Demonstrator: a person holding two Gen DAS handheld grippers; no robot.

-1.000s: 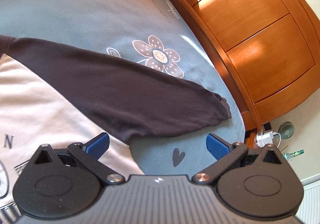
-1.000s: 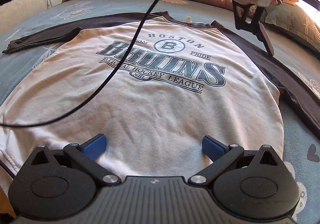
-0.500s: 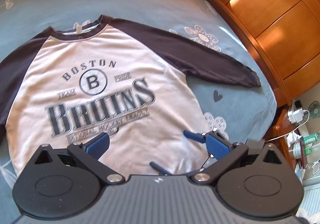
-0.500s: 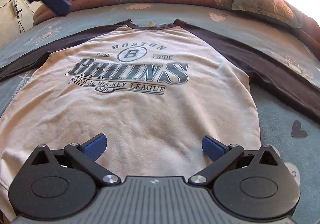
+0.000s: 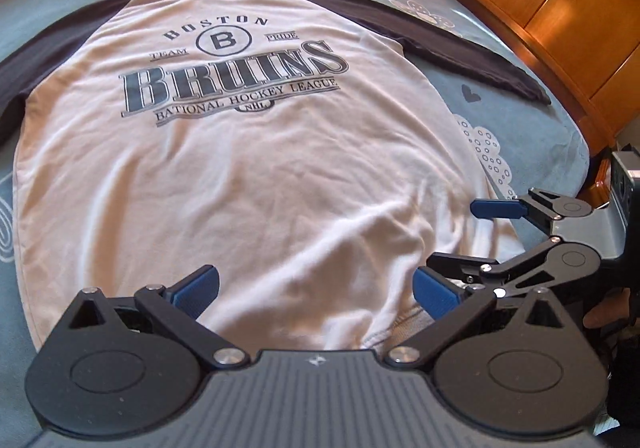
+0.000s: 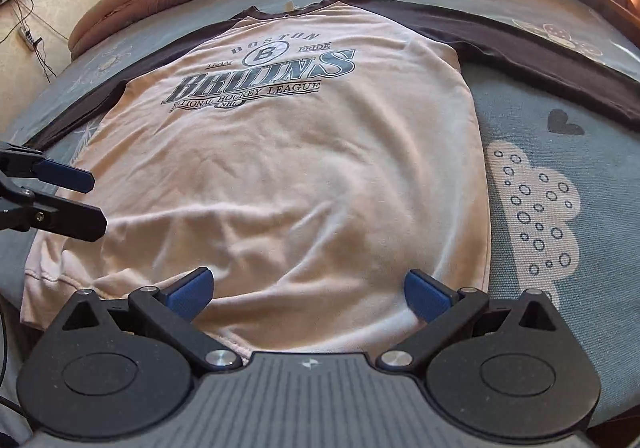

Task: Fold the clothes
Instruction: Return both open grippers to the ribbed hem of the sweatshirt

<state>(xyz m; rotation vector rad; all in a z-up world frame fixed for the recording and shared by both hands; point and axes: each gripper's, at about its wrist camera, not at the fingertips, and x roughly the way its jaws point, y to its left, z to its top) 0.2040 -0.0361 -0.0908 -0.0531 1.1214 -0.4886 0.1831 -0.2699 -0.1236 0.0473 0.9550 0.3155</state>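
The shirt (image 5: 248,176) lies flat on the bed (image 5: 532,128), front side up, with the dark sleeves (image 5: 460,48) spread to both sides. The left gripper (image 5: 316,294) hovers over the lower hem, its fingers wide apart and holding nothing. The right gripper (image 6: 306,292) is also above the hem, near the right corner of the shirt, its fingers apart too. A wooden headboard (image 5: 560,8) stands at the right edge of the bed
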